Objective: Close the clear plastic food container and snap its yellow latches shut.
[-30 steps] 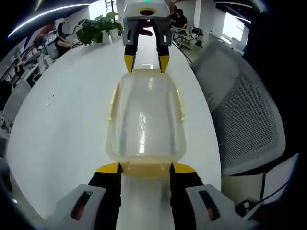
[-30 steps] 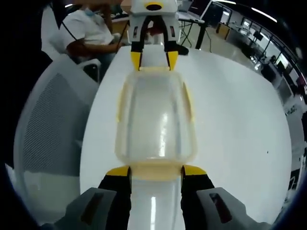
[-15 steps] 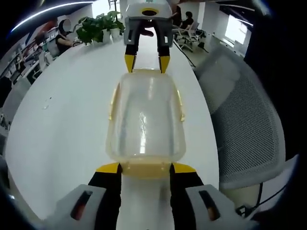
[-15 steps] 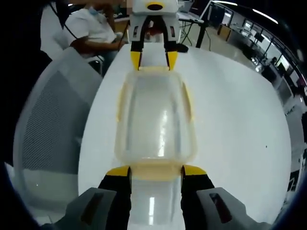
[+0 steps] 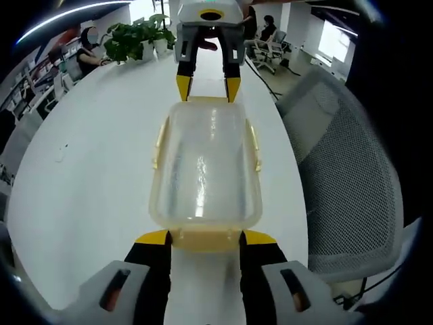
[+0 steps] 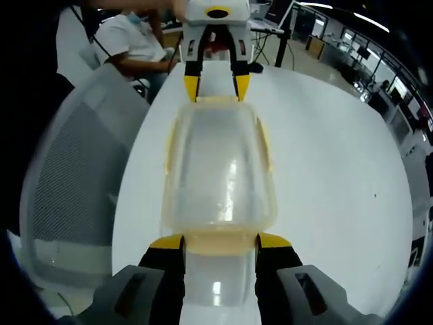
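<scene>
A: Left gripper [image 5: 201, 237], jaws spread, touches the near yellow latch [image 5: 203, 238] of the clear container [image 5: 204, 169] on the white table [image 5: 88, 176]; potted plant [image 5: 139, 39] beyond.

B: Right gripper [image 6: 219, 241], likewise spread, meets the opposite end; a seated person [image 6: 132, 47] and mesh chair [image 6: 71, 176] alongside.

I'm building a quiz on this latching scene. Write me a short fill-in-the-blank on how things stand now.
1. The clear container rests on a ____ table.
2. Its end latches are coloured ____.
3. The left hand-held gripper and the right hand-held gripper meet the container at ____ ends.
4. Beside the table stands a grey mesh ____.

Missing words: white; yellow; opposite; chair
</scene>
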`<state>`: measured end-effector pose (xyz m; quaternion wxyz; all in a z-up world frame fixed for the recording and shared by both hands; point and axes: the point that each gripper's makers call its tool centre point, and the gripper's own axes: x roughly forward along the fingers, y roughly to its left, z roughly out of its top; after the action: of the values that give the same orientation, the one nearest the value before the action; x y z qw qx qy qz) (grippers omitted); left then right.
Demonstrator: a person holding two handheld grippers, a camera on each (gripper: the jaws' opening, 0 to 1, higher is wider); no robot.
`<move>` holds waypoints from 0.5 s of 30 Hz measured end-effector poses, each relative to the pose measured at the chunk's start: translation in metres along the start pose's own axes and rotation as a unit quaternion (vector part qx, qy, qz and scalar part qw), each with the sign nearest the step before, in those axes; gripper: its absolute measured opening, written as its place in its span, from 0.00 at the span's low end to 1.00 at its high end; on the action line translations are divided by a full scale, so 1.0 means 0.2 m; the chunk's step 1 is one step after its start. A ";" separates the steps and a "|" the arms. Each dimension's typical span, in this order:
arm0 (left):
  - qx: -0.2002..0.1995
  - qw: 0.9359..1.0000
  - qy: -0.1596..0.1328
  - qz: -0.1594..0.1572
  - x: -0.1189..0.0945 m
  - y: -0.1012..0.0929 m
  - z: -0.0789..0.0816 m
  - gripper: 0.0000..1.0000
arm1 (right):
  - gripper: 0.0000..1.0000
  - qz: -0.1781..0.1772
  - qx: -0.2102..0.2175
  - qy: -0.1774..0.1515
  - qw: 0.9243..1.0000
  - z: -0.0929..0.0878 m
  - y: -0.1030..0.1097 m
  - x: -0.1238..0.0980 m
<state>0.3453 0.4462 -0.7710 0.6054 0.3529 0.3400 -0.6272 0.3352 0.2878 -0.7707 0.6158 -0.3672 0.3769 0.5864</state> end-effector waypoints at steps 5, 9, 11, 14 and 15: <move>0.001 1.000 0.004 -0.001 0.02 0.00 0.04 0.39 | 0.39 -0.001 -0.001 0.000 1.000 -0.04 0.00 -0.01; -0.001 1.000 0.007 -0.004 0.03 -0.01 0.06 0.39 | 0.39 -0.003 -0.002 -0.001 1.000 -0.06 0.01 -0.03; 0.001 1.000 0.010 -0.004 0.04 -0.01 0.08 0.39 | 0.39 -0.003 0.000 -0.003 1.000 -0.07 0.02 -0.04; 0.002 1.000 0.011 -0.005 0.05 -0.01 0.10 0.39 | 0.39 -0.004 0.004 -0.005 1.000 -0.10 0.02 -0.05; 0.003 1.000 0.012 -0.005 0.06 -0.01 0.11 0.39 | 0.39 -0.004 0.004 -0.005 1.000 -0.10 0.02 -0.05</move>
<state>0.3416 0.4225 -0.7695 0.5972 0.3606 0.3465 -0.6271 0.3296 0.2648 -0.7710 0.6218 -0.3632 0.3743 0.5842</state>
